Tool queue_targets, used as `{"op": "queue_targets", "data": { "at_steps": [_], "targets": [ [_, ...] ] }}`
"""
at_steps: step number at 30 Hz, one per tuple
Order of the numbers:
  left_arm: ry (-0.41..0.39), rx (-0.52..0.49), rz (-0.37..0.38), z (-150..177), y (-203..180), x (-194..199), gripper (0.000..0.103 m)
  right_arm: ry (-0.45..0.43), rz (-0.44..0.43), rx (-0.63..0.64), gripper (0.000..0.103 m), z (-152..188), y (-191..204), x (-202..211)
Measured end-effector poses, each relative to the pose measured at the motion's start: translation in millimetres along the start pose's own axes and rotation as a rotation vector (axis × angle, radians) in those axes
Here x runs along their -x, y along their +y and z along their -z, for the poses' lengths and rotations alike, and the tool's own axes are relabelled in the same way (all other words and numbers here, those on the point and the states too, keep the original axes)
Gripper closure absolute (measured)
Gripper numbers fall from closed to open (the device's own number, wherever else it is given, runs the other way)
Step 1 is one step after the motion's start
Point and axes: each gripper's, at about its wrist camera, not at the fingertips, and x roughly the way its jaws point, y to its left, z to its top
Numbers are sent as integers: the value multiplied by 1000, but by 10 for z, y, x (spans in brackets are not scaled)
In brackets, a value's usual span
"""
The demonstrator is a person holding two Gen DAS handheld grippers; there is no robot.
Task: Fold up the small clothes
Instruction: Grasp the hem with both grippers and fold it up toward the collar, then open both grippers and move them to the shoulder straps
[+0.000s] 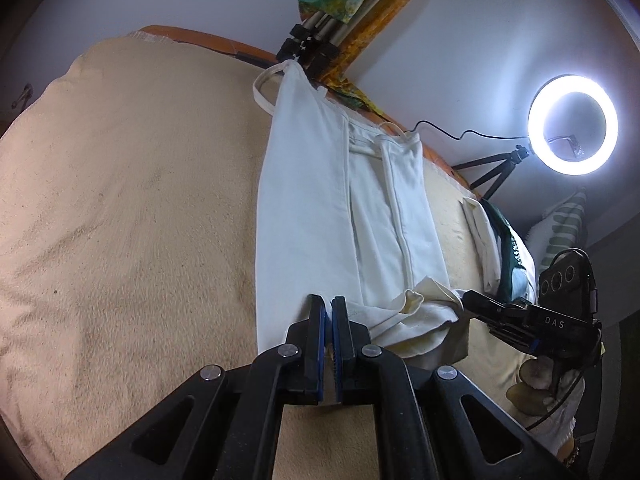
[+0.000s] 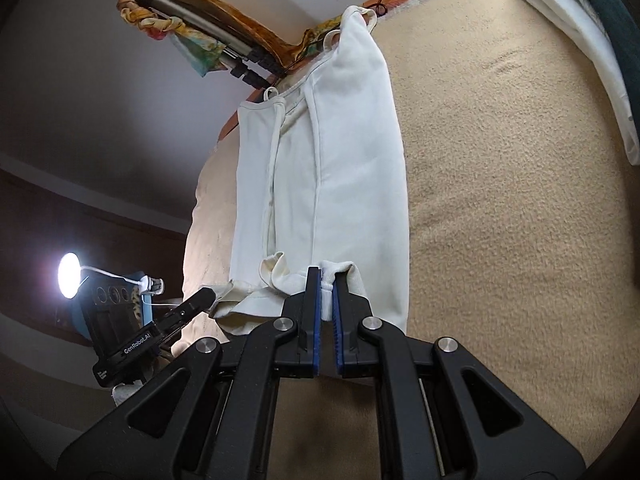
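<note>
A wide tan fuzzy blanket (image 1: 120, 220) covers the bed, and on it lies a white sleeveless cotton top with thin shoulder straps (image 1: 304, 200), folded lengthwise into a long narrow strip that runs away from both cameras toward the far orange edge of the bed. At the blanket's side sits a small stack of folded clothes, white with a dark green piece (image 1: 500, 248). Beyond the bed a bright round ring light on a small black tripod (image 1: 573, 130) glows against the pale wall.

The left claw (image 1: 327, 305) has its blue-padded jaws nearly together, pinching the near hem of the top, with fabric showing in the thin gap between the pads. The right claw (image 2: 328, 276) is likewise almost shut, and a ribbed fold of the same hem is squeezed between its blue pads. The hem bunches and curls between the two claws, which grip it side by side.
</note>
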Motion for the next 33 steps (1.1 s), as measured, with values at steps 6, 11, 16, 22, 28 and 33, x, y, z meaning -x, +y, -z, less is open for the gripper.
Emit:
{"op": "queue_targets", "data": {
  "at_steps": [6, 11, 16, 22, 28, 33],
  "targets": [
    [-53, -1, -44, -31, 62, 108, 76, 2, 40, 18, 85, -28, 13, 9],
    [-87, -59, -65, 16, 16, 241, 76, -54, 74, 68, 65, -12, 63, 168],
    [-57, -109, -47, 102, -80, 182, 77, -37, 65, 131, 65, 43, 153, 160],
    [-5, -196, -57, 204, -263, -86, 78, 42, 69, 193, 67, 156, 258, -113],
    [-68, -296, -255, 140, -257, -318, 78, 53, 192, 210, 82, 201, 212, -224],
    [-93, -301, -305, 33, -124, -341, 72, 52, 236, 227, 83, 198, 187, -156]
  ]
}}
